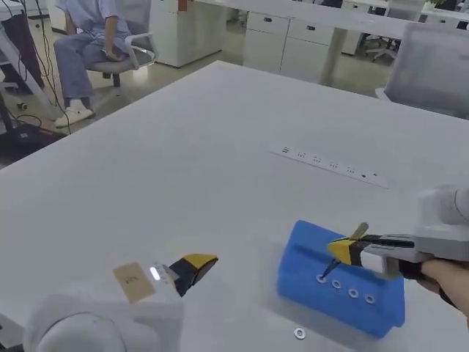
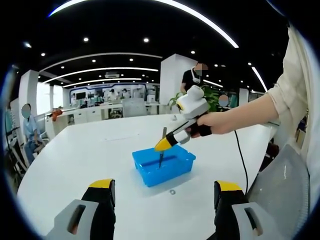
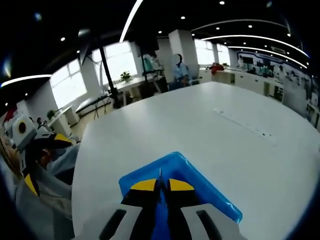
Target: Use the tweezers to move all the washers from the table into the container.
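Container is a blue plastic rectangle on your smooth white tabletop, with four flat metal washers inside. One loose washer lies just outside its wall. Your right claw is clenched on thin tweezers, tips down in the container. Left claw is released, with plenty of bare tabletop around.

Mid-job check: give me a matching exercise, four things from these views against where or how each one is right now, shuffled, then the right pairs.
Things
1. blue rectangular plastic container
2. lone silver metal washer
3. thin metal tweezers
4. left hand-held gripper

States
a. lies on the white table, just outside the container
b. jaws wide apart, holding nothing
c. clamped in the right hand-held gripper, tips pointing down into the container
d. has several washers lying inside

Pairs: 1-d, 2-a, 3-c, 4-b
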The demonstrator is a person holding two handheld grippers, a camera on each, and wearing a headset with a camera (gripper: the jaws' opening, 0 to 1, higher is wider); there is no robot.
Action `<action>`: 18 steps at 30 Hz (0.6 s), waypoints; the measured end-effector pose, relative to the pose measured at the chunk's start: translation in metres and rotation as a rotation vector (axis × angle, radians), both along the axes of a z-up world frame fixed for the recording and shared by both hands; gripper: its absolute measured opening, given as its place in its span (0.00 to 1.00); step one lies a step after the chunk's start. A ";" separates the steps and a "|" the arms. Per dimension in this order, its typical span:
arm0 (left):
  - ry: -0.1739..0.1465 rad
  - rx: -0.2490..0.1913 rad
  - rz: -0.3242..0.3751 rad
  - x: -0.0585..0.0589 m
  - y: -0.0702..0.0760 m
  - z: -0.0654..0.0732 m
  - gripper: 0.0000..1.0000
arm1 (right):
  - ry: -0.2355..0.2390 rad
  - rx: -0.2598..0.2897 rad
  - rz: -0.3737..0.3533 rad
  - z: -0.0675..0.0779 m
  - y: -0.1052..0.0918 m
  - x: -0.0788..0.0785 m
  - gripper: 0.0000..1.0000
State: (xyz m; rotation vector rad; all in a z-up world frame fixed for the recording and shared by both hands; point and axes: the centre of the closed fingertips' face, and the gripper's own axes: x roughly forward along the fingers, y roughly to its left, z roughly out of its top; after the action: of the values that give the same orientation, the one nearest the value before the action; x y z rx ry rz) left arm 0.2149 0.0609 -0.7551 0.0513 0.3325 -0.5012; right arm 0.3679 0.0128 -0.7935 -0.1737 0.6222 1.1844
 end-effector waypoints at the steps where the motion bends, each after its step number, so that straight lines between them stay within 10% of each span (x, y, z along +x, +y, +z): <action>1: 0.000 0.000 -0.001 0.000 0.000 0.000 0.82 | -0.001 0.013 -0.002 0.003 -0.001 -0.001 0.03; 18: 0.003 0.003 -0.003 -0.001 -0.001 -0.001 0.82 | 0.052 0.171 0.064 0.037 0.013 -0.051 0.03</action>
State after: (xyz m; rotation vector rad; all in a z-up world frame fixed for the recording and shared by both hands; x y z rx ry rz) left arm 0.2144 0.0600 -0.7557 0.0540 0.3359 -0.5033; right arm 0.3165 0.0256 -0.7562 -0.0185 0.5610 1.3007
